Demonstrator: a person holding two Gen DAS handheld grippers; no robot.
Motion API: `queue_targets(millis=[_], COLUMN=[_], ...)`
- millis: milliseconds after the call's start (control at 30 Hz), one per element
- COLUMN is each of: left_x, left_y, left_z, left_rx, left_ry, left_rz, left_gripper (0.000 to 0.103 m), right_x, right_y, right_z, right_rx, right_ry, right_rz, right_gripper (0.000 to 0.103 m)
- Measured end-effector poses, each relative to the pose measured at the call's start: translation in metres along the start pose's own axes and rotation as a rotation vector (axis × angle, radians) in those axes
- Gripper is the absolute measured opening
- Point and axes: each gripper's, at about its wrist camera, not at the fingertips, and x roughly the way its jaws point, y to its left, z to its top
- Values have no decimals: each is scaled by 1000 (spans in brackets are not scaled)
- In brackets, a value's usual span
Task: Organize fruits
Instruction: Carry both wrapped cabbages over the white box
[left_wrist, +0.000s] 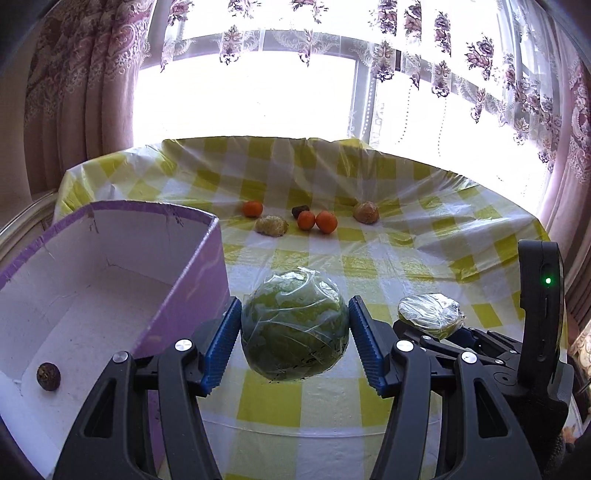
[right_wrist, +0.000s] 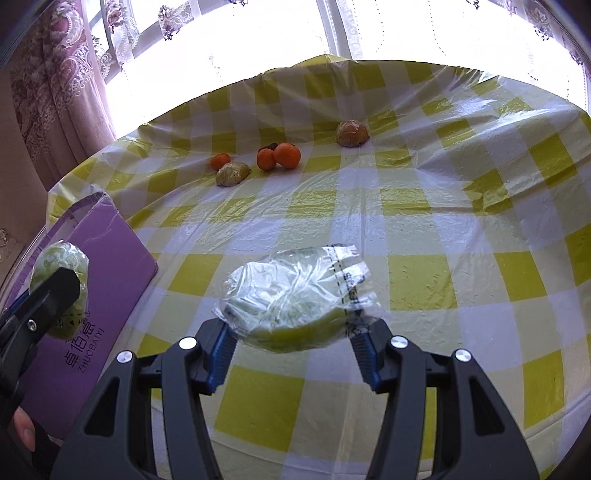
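My left gripper (left_wrist: 294, 332) is shut on a round green fruit wrapped in clear film (left_wrist: 294, 326), held above the table beside the purple box (left_wrist: 110, 280). That same fruit (right_wrist: 61, 288) shows at the left of the right wrist view. My right gripper (right_wrist: 291, 339) is shut on a second film-wrapped green fruit (right_wrist: 295, 306), also seen in the left wrist view (left_wrist: 428, 314). A small dark round fruit (left_wrist: 48, 376) lies inside the box. Three oranges (left_wrist: 326, 222), two wrapped brownish fruits (left_wrist: 271, 226) and a small dark item (left_wrist: 300, 211) lie at the far side of the table.
The round table carries a yellow and white checked cloth under clear plastic (right_wrist: 417, 277). The purple box with white inside stands at the left edge, its side printed with letters (right_wrist: 88, 354). Flowered curtains and a bright window are behind. A person's thumb (right_wrist: 24, 428) shows at lower left.
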Motion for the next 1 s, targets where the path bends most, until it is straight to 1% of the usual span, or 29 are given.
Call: queue_targets(millis=[100, 233, 433, 600, 800, 1000], left_x=[-14, -29, -62, -79, -88, -84], left_y=[14, 38, 68, 103, 146, 181], left_z=[10, 15, 20, 22, 18, 9], left_rx=[-21, -67, -90, -125, -169, -186], left_ry=[-10, -2, -49, -72, -49, 14], left_rz=[35, 57, 127, 219, 312, 398], left_gripper=[57, 57, 57, 57, 57, 57], right_x=[-9, -20, -42, -58, -63, -57], right_y=[17, 40, 75, 117, 182, 242], right_z=[4, 9, 18, 20, 16, 8], right_rx=[-34, -81, -145, -238, -381, -531], right_ry=[-13, -27, -63, -99, -112, -108], right_rz=[31, 67, 119, 178, 241, 260], right_gripper=[56, 56, 56, 56, 56, 56])
